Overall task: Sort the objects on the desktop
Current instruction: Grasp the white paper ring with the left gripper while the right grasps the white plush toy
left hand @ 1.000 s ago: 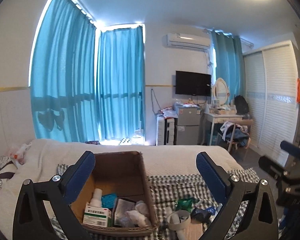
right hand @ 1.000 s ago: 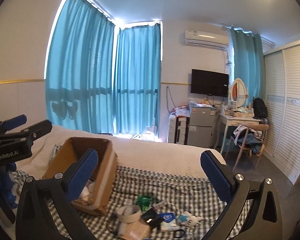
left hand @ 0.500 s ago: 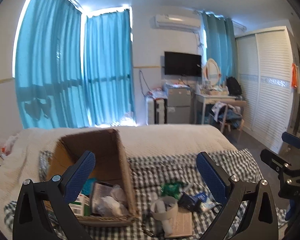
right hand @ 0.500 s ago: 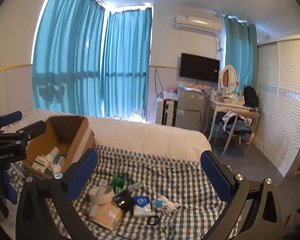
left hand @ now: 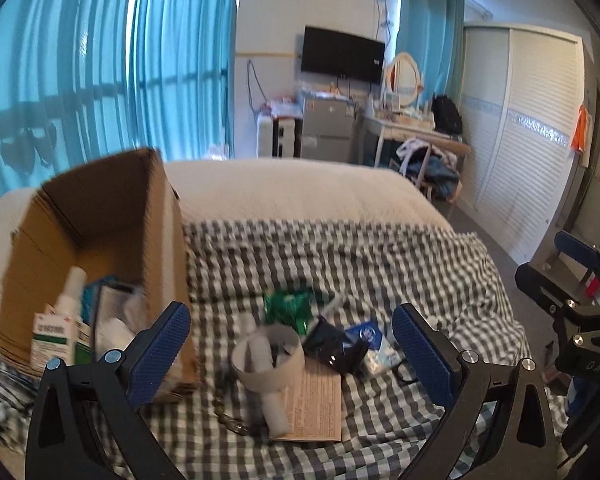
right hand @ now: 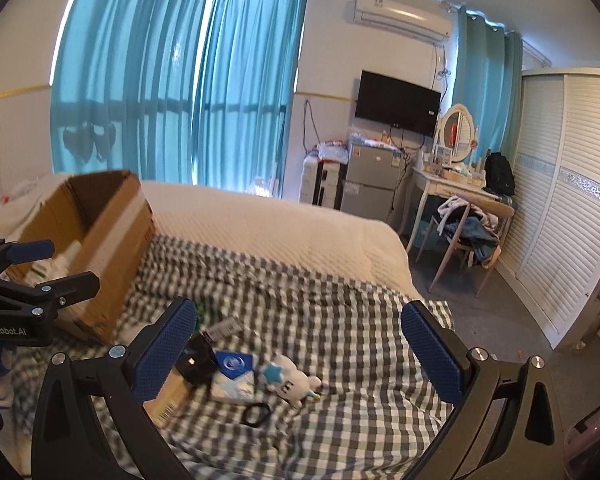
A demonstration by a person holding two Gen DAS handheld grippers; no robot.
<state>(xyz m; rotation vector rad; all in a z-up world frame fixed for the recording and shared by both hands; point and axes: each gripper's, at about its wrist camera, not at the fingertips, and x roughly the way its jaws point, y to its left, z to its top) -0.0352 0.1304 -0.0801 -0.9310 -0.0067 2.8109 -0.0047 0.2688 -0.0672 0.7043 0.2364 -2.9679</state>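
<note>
A brown cardboard box (left hand: 100, 216) lies on a checked cloth (left hand: 360, 264) on the bed and holds a white bottle (left hand: 66, 300) and small packs. To its right lies a heap: a white tape roll (left hand: 268, 356), a green packet (left hand: 288, 308), a black pouch (left hand: 332, 344), a blue-and-white pack (left hand: 376, 344) and a brown booklet (left hand: 312, 404). My left gripper (left hand: 292, 356) is open and empty, above the roll. My right gripper (right hand: 300, 356) is open and empty above a white plush toy (right hand: 292, 380) and a black ring (right hand: 256, 414). The box (right hand: 100, 232) shows at left there.
The bed's cream cover (right hand: 280, 232) lies beyond the cloth. On the right are a chair with clothes (right hand: 468, 232), a dressing table (right hand: 448, 184), a small fridge (right hand: 372, 184) and white wardrobe doors (right hand: 572, 208). The bed edge drops to grey floor (right hand: 480, 312).
Both grippers have tilted down and moved right and closer to the heap; the box has slid to the left of both views. Both stay open and empty.
</note>
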